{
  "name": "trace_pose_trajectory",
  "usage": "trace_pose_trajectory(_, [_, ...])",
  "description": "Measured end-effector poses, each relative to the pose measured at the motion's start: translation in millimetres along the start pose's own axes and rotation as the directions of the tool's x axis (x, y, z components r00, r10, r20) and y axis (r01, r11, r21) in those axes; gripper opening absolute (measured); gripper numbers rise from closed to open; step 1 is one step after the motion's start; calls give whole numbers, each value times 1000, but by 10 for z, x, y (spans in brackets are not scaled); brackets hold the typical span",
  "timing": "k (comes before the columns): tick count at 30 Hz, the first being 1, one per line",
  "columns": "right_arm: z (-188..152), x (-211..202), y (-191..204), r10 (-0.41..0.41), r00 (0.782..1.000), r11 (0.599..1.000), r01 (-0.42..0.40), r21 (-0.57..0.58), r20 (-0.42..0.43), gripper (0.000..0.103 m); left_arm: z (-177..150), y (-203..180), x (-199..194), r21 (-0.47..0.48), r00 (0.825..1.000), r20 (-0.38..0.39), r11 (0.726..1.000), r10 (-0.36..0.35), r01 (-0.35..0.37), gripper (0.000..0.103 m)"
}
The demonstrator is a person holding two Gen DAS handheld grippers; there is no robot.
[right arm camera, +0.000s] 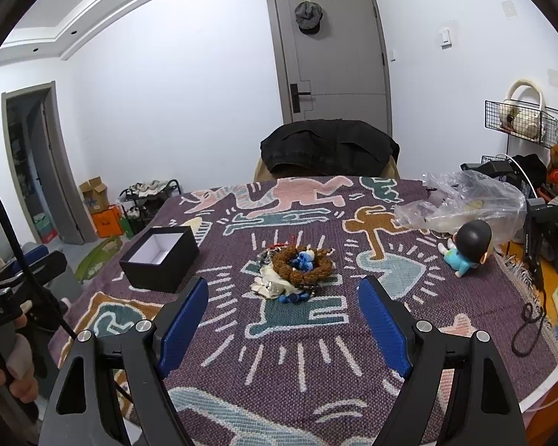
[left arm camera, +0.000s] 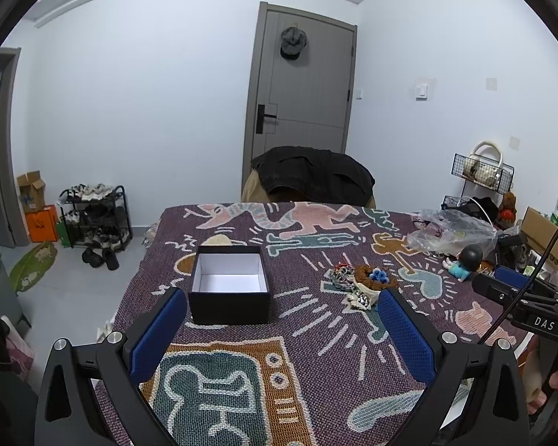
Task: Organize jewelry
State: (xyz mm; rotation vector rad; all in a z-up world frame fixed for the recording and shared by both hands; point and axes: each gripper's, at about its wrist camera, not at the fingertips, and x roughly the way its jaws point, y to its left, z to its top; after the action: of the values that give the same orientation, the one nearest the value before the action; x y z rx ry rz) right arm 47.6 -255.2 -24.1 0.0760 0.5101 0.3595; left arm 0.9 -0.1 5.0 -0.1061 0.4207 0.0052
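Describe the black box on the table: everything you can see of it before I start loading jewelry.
The black box is a small square box with matte black outer walls that look like card and a white lining. It has no lid on it and nothing shows inside. It stands upright and flat on the patterned woven cloth, left of the jewelry pile and apart from it. Neither gripper touches it.

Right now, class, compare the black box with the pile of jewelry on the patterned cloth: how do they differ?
The black box is one rigid, square, plain-coloured thing, while the jewelry pile is a loose, many-coloured tangle. The black box stands open with a bare white inside; the jewelry pile lies heaped outside it. Both rest on the patterned cloth, untouched.
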Motion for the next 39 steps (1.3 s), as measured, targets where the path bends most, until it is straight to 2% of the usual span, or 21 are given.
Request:
trace_pose_trajectory(8, [20, -13, -24, -5, 1000, 1000, 5, 1, 3, 83, -24, 83, -59, -19, 1000, 1, 1000, -5, 5, 103])
trace_pose_trajectory(19, [29, -21, -29, -16, 1000, 1000, 16, -3, 9, 83, -35, 124, -59, -56, 998, -6, 997, -60, 59, 103])
trace_pose_trajectory(39, [17, -3, -34, -24, 1000, 1000, 24, 0, 2, 83, -36, 69, -65, -16, 999, 21, 1000, -26, 26, 103])
